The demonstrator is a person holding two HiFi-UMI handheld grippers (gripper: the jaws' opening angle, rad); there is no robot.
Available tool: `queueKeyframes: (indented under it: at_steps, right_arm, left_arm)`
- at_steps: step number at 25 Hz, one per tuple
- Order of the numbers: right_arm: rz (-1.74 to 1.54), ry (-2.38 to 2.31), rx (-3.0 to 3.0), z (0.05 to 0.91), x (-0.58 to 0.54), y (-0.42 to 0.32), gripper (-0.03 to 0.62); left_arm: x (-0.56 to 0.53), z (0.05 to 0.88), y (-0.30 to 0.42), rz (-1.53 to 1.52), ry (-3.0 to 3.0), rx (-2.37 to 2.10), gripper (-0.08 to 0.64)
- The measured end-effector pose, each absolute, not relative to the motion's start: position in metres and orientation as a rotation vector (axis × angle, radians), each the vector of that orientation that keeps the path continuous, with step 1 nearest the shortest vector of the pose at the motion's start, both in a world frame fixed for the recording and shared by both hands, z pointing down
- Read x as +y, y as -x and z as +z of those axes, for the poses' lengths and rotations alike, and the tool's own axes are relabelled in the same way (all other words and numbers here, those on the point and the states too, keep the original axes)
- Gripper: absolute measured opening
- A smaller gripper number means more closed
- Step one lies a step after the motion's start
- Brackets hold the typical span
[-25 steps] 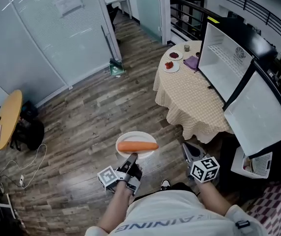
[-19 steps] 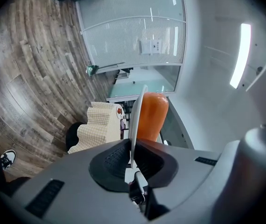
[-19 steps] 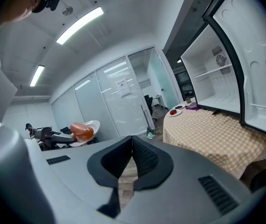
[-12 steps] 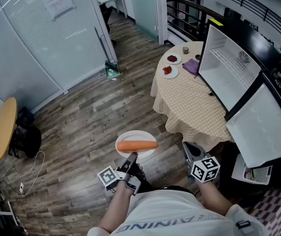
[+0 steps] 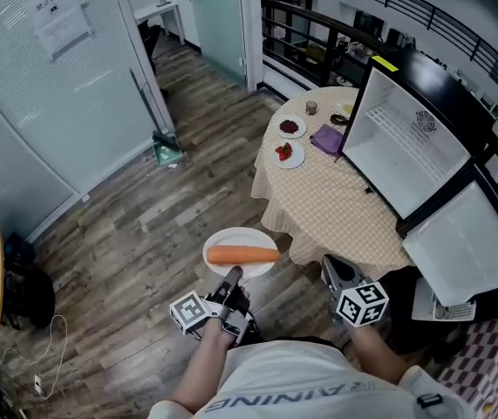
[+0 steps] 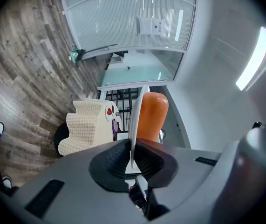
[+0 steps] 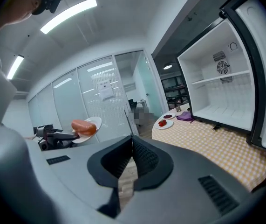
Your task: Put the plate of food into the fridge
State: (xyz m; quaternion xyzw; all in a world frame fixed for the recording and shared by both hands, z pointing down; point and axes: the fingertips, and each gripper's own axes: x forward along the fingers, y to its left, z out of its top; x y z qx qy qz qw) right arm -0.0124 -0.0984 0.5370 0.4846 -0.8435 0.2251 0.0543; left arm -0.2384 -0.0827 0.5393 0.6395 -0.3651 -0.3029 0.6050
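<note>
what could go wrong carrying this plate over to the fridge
The left gripper pinches the round white plate only at its near rim, so it may tilt or slip. The long orange food lies loose on it and could roll off. The shut right gripper gives no support, and the plate might clip the door of the open white fridge going in.

My head camera looks steeply down on my left gripper [image 5: 234, 275], right gripper [image 5: 331, 265] and the table [image 5: 336, 199]. Each gripper's camera sits close behind its own jaws, facing forward; all three views share that table.
</note>
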Motion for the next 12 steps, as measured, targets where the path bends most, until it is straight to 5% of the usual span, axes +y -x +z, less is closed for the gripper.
queueKeyframes:
  at_steps: [12]
  right_arm:
    - [0.708,-1.697,-2.416,0.542,-0.148,0.044,0.023]
  left_arm:
    - [-0.174,0.545,0.258,-0.567,-1.518,-0.679,0.029]
